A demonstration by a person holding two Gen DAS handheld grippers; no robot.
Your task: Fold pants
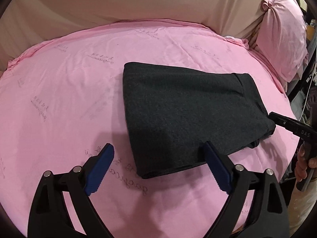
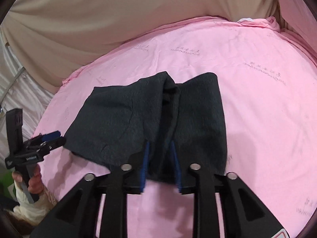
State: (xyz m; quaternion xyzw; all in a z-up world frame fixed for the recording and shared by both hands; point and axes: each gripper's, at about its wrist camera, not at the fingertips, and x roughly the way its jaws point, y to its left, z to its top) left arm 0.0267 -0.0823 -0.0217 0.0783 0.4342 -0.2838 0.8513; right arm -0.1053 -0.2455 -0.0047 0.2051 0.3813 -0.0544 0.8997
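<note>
The dark grey pants [image 1: 188, 109] lie folded into a thick rectangle on the pink bed sheet [image 1: 69, 99]. My left gripper [image 1: 158, 145] hangs open and wide over their near corner, its blue pads touching nothing. In the right wrist view the pants [image 2: 118, 119] have a ridge of cloth bunched up between the blue pads of my right gripper [image 2: 160, 144], which is shut on that fold at the near edge. The left wrist view shows the right gripper [image 1: 277, 119] meeting the pants' right corner. The left gripper [image 2: 47, 138] shows at the pants' left side.
A pink pillow [image 1: 283, 39] leans at the far right end of the bed. Beige fabric [image 1: 118, 0] rises behind the bed's far edge. A person's hand [image 1: 305, 158] holds the right gripper's handle; another hand [image 2: 33, 182] holds the left one. Bare sheet [image 2: 257, 109] spreads around the pants.
</note>
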